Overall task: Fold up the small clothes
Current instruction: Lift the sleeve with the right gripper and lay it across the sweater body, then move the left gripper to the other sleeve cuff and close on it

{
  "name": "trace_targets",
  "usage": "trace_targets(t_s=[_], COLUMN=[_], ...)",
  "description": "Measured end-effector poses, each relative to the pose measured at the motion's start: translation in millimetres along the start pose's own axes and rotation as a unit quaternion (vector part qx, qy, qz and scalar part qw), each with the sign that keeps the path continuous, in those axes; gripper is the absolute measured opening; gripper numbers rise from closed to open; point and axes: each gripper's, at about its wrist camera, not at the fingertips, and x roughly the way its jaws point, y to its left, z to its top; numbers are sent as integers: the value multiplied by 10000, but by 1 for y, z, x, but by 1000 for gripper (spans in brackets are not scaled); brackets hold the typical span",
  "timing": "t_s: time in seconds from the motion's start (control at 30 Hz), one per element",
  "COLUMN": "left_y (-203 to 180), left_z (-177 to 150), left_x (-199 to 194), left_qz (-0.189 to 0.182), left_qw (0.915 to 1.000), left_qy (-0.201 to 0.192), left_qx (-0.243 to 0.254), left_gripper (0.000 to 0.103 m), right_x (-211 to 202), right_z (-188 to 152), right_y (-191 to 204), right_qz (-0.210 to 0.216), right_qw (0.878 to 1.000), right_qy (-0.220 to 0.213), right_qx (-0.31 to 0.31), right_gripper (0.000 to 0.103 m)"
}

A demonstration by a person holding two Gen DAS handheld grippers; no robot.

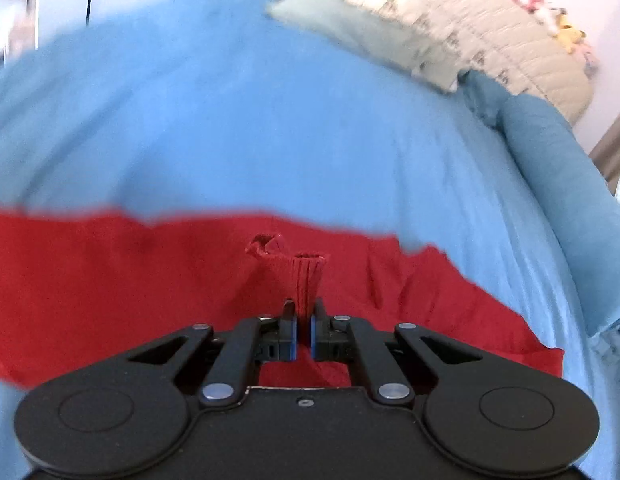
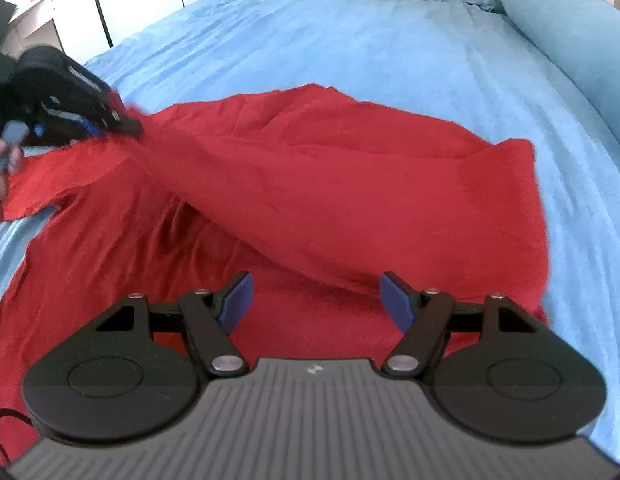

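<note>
The job looks to be at an early fold. The left gripper point(image 1: 303, 326) is pinching a bunched bit of the red cloth point(image 2: 310, 184), and that bit sticks up between its two fingers. In the right wrist view the same gripper sits off to the left side, with the cloth pulled up toward it in a long slanted ridge. The right gripper point(image 2: 316, 300) is spread wide and holds nothing. It hangs just over the near part of the cloth.

I think the next move is to carry the pinched part across and lay it flat on the rest. The right gripper could grab another edge or press the cloth down so it does not slide. The cloth is soft and floppy, so it may bunch up if it is pulled too fast.

The cloth is bright red and lies on the bed point(image 2: 390, 48), which has a blue sheet. It is wrinkly and not flat yet. What kind of clothing it is, I cannot tell.
</note>
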Motion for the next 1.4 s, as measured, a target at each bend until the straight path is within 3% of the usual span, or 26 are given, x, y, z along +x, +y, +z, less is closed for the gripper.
trace_targets(t_s=[0.1, 0.23, 0.3, 0.33, 0.37, 0.43, 0.5, 0.6, 0.77, 0.9, 0.97, 1.07, 1.2, 1.3, 1.4], left_y=[14, 40, 46, 47, 50, 52, 49, 34, 18, 29, 35, 32, 22, 13, 10], left_z=[1, -14, -22, -24, -26, -28, -32, -28, -34, -42, -45, -44, -48, -56, -63], left_x=[-8, 11, 16, 13, 5, -16, -36, -41, -10, 15, 16, 9, -15, -33, -70], left_qz=[307, 476, 542, 594, 704, 945, 1010, 645, 36, 215, 223, 304, 406, 613, 737], left_qw=[9990, 9988, 9982, 9979, 9972, 9954, 9942, 9970, 9960, 9962, 9970, 9966, 9972, 9968, 9966], left_qy=[-283, 75, 240, 258, 217, -65, -369, -215, 192, 560, 567, 596, 519, 470, 333], left_qx=[182, 12, -18, -66, -119, -150, -46, 374, 874, 630, 485, 472, 364, 193, -143], left_gripper=[5, 7, 12, 19, 42, 74, 83, 84, 85, 85, 85, 85, 85, 85, 85], right_x=[-1, 5, 5, 4, 1, -4, -7, -3, 19, 31, 26, 19, -4, 9, 1], right_z=[-1, -4, -6, -6, -6, -5, -1, 9, 19, 0, -9, -12, -10, -16, -15], right_y=[-2, -6, -9, -10, -11, -14, -19, -26, -43, -71, -79, -81, -81, -90, -102], right_qz=[3, -27, -74, -103, -133, -180, -184, -256, -369, -270, -144, -288, -126, -27, 57], right_qw=[10000, 10000, 9999, 9999, 9998, 9997, 9997, 9992, 9987, 9993, 9995, 9994, 9991, 9998, 9996], right_qy=[-12, 67, 84, 77, 70, 18, -53, -202, -341, -147, -239, -208, -371, 197, 216], right_qx=[-27, -31, -50, -71, -100, -144, -166, -238, -36, 235, 177, 3, -131, -52, 144], right_gripper=[86, 86, 86, 86, 86, 86, 89, 94, 99, 98, 97, 97, 100, 100, 100])
